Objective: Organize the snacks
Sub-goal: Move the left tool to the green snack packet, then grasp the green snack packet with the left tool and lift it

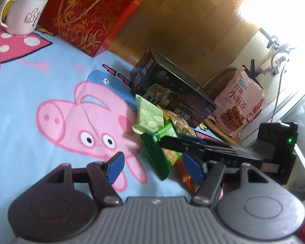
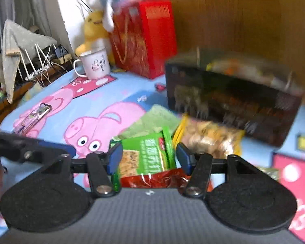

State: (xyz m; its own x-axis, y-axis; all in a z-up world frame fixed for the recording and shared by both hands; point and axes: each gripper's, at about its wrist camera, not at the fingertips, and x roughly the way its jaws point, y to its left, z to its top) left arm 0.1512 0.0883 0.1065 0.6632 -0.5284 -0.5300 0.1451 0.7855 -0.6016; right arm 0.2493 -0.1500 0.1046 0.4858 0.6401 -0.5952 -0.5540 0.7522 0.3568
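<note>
The green snack packet is framed between the spread jaws of the right tool, at six o'clock from the dark box; closing is needed next. The left tool is held apart, empty

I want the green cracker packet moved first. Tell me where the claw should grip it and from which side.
Grip the green cracker packet across its two long side edges, coming from its near end. It lies flat atop the red packet, and the right claw already straddles it, pads apart, not pressing.
</note>
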